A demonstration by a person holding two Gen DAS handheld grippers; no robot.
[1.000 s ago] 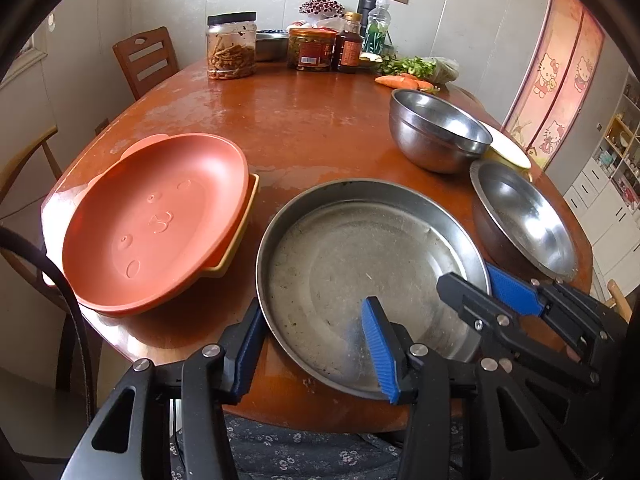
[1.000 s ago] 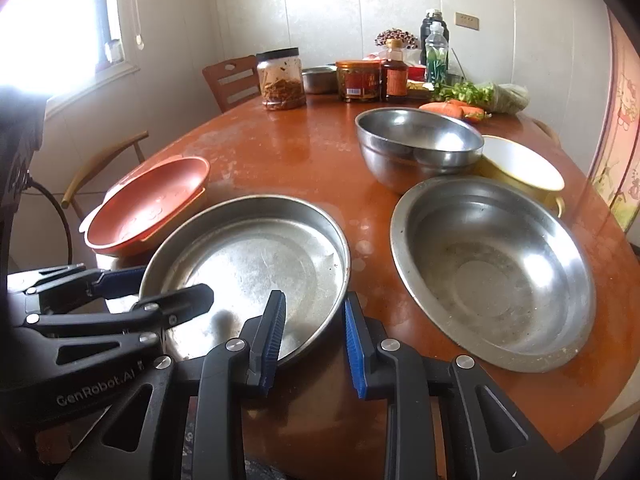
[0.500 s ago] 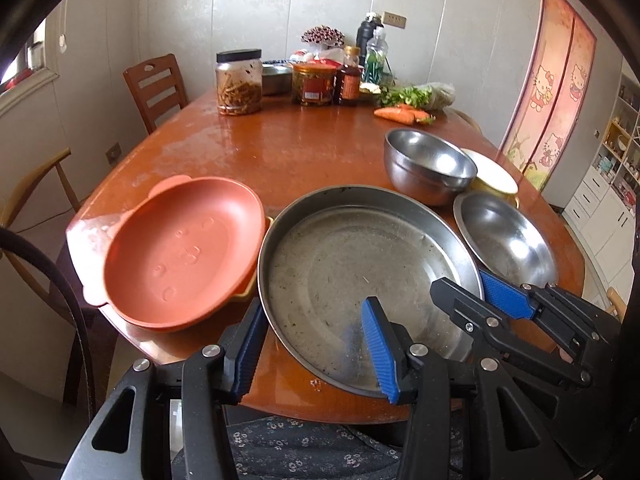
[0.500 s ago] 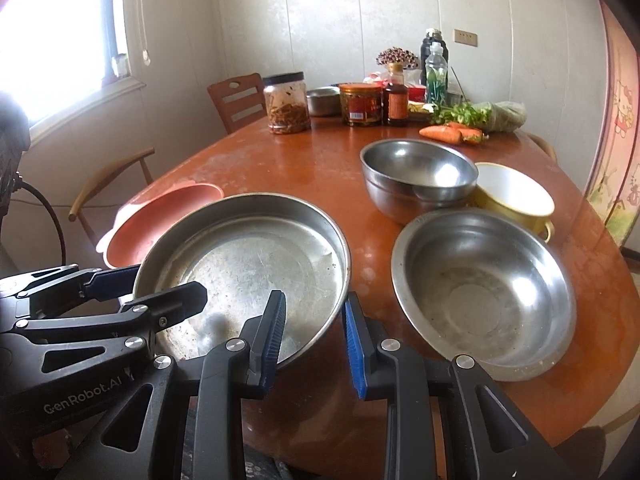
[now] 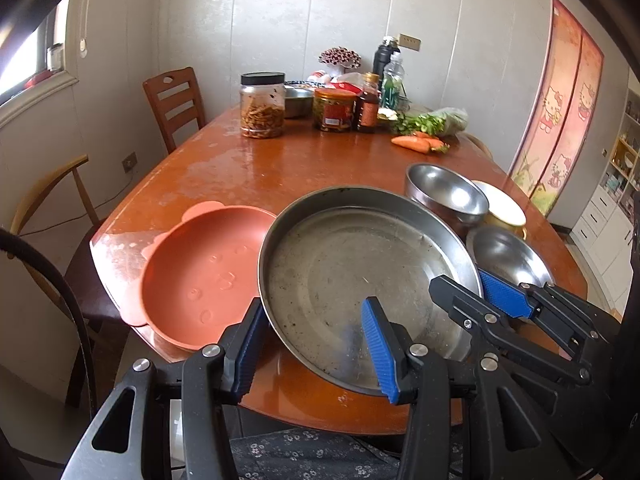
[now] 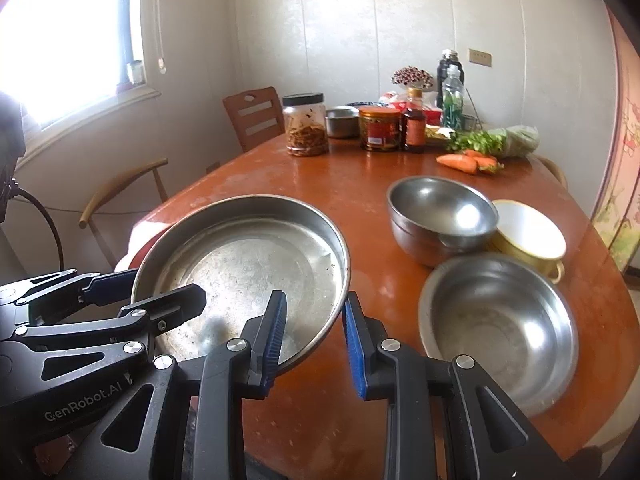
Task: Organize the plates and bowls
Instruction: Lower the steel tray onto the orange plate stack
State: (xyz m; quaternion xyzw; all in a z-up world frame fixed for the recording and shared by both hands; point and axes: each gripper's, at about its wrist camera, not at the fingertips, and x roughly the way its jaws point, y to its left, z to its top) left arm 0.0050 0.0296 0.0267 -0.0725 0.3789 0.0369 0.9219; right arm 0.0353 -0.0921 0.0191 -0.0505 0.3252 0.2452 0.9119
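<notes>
While both tongs grip its near rim, the large steel pan (image 5: 360, 272) hangs tilted above the near edge of the tabletop (image 5: 280, 164). Leftmost in the left wrist view lies the orange bear-eared plate (image 5: 204, 276), flat on the tabletop, its right edge hidden behind the raised pan. The left tongs (image 5: 316, 344) are clenched on the pan's left near rim, one blue pad outside the wall and one inside. The right tongs (image 6: 312, 336) clamp the pan's right near rim in the same way. Right of the pan, the wide shallow steel bowl (image 6: 500, 332) sits near the tabletop's edge. Behind it stands the deeper steel bowl (image 6: 440, 216), touching the cream cup (image 6: 528, 232) on its right. At the far end stand jars (image 5: 262, 106), bottles, greens and carrots (image 5: 416, 144).
</notes>
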